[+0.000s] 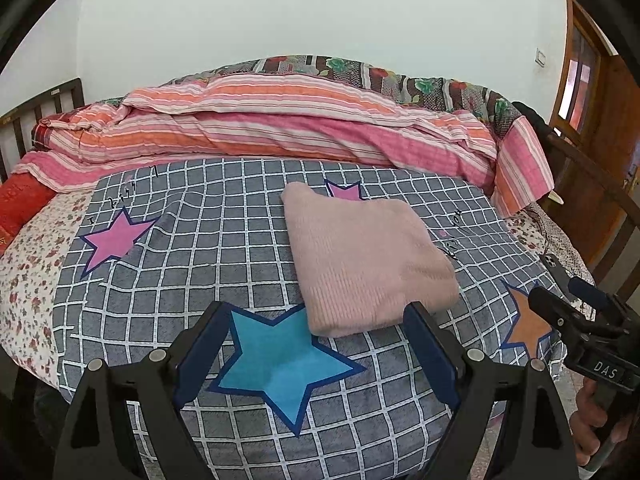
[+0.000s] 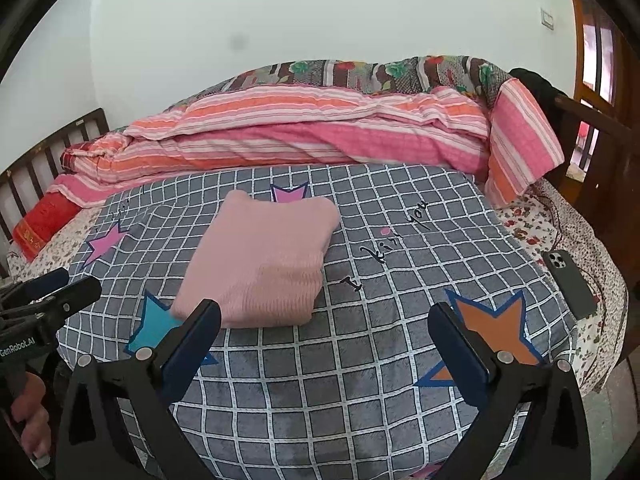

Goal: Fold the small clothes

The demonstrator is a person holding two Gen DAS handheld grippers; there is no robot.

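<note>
**Folded pink sweater on the bed, both grippers empty**

Nearest, the left gripper [image 1: 316,332] and right gripper [image 2: 324,330] hover with fingers spread wide — gripping nothing. Just beyond lies the pink sweater [image 1: 368,260], folded into a square on the checked star blanket [image 1: 224,240]. Farther right, a phone [image 2: 570,284]; behind, a striped quilt [image 1: 280,124] along the wall.

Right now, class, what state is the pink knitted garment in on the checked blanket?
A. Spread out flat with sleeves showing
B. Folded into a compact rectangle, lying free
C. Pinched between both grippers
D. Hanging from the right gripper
B: the pink garment lies as a neat folded rectangle on the checked blanket, with the left gripper and right gripper both open and empty.
</note>
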